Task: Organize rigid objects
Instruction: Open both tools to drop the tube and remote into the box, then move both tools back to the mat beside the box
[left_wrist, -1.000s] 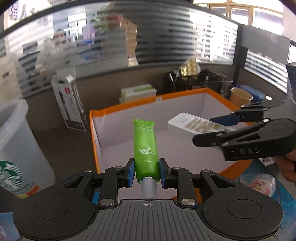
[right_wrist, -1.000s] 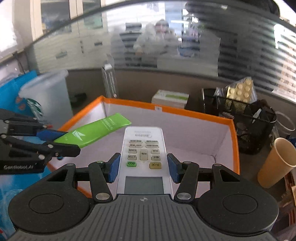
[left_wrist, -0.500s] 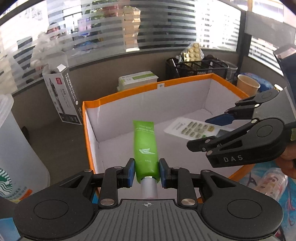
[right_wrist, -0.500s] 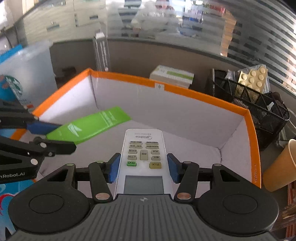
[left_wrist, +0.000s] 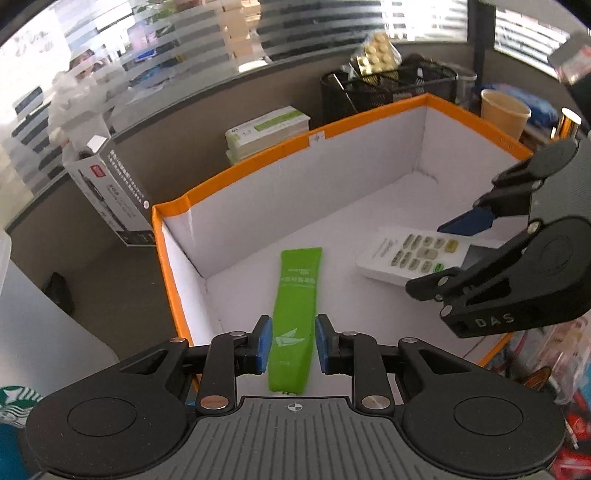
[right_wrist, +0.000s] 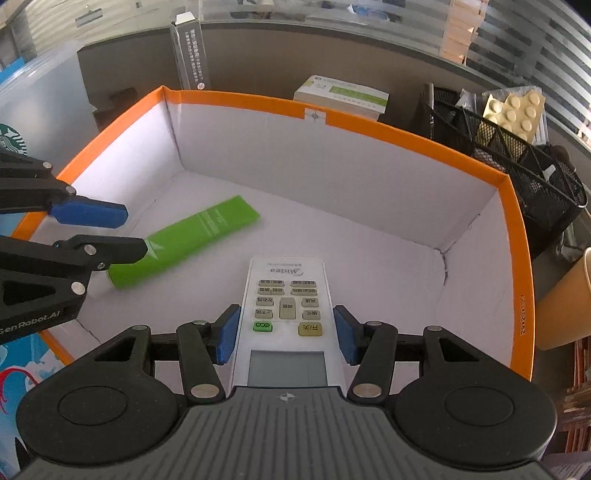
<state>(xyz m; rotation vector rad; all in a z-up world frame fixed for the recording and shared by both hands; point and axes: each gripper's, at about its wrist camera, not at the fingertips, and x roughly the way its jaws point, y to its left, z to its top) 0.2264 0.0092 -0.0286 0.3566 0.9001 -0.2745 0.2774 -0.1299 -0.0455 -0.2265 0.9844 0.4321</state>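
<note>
Green tube lying flat on the white floor of the box, soft glossy plastic, long and slim, flat crimped far end, white bird-like logo and small print too fine to read. Left tongs astride its near end with the blue pads just clear of both sides, released rather than clamped. From the right wrist view, same tube seen slantwise on the floor, below the fingers of the left tongs, marked "SenRobot.AI".

Just beside it, apart from it, white remote: hard plastic slab, rounded corners, grey rubbery buttons, one green and one yellowish, grey display at the near end, "Midea" printed on the far end. Right tongs clamped on its long sides near the display. In the left wrist view, remote angled down toward the floor, between the fingers of the right tongs, lettered "DAS".

Box of white cardboard, orange rim, creased corners.

Beyond the rim: black wire-mesh basket with a gold blister pack, paper cup, white-and-green carton
</note>
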